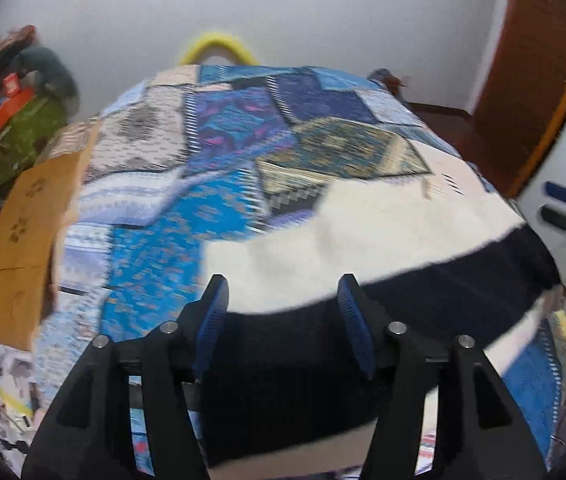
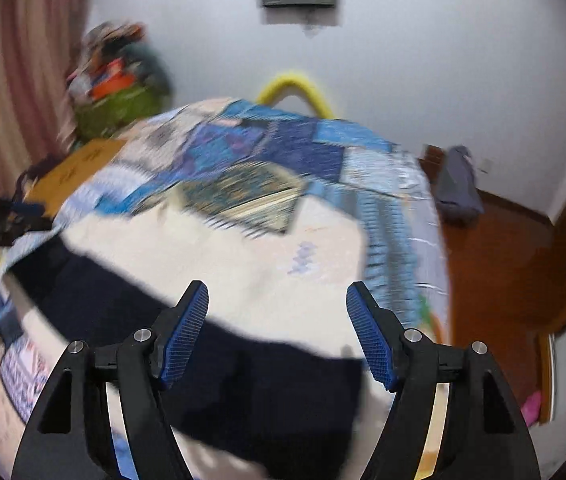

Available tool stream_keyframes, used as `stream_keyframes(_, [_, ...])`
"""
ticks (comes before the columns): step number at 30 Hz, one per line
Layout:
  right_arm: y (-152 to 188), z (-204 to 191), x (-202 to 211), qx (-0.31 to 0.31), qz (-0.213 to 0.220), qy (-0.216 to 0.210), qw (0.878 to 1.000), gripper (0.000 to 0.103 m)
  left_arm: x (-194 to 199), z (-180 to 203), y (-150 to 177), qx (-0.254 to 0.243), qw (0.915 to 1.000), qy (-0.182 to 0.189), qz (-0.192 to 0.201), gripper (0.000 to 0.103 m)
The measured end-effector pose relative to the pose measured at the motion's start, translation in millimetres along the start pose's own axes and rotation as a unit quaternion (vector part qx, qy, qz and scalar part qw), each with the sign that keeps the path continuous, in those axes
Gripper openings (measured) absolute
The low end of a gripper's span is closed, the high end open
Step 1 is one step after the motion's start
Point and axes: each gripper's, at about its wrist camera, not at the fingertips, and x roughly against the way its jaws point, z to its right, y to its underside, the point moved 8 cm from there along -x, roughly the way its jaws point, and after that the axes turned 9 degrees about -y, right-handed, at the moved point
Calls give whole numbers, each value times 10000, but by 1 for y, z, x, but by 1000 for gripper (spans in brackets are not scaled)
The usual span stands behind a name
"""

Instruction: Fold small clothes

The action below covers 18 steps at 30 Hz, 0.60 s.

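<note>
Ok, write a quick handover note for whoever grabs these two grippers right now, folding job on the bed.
Left gripper: open, holding nothing, above the near edge of the dark garment.
Right gripper: open, holding nothing, above the same garment's other end.
Garment lies spread across the near part of the patchwork bedspread.
Done: unclear, images blurred; no finished fold visible.
Left: grip the garment and fold it.

We see our left gripper (image 1: 281, 294) with jaws spread wide, blue ribbed pads (image 1: 213, 320) facing each other, nothing between them. Our right gripper (image 2: 277, 300) likewise stands wide apart and clasps nothing; its far-off tip shows at the right edge of the left view. Both frames blurred.
</note>
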Motion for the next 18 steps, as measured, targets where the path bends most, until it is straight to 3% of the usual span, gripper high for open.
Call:
stream_keyframes(5, [17,-47,-35,280,-346,-493,9978,68,-18,37,18,-169,9993,216,-273,58])
stream_keyframes(8, [34,-62,-59,454,-642,-537,9955,68,-33,46,35,-408,9980,95,-468,59])
stream_keyframes(9, [41,-63,-67,502,-773,-520,9944,68,-35,46,40,-480,9980,35,-422,65])
stream_keyframes(12, [58,-57,-72,453,-868,-535,9938,68,-31,35,46,-548,9981,-94,-278,76])
stream_keyframes(14, [61,-46,-64,218,-761,-580,9952,68,-27,25,52,-562,9981,-102,-228,78])
stream_keyframes(18, [70,-13,-42,-83,-650,-248,9975,68,-20,2,63,-388,9990,-109,-209,79])
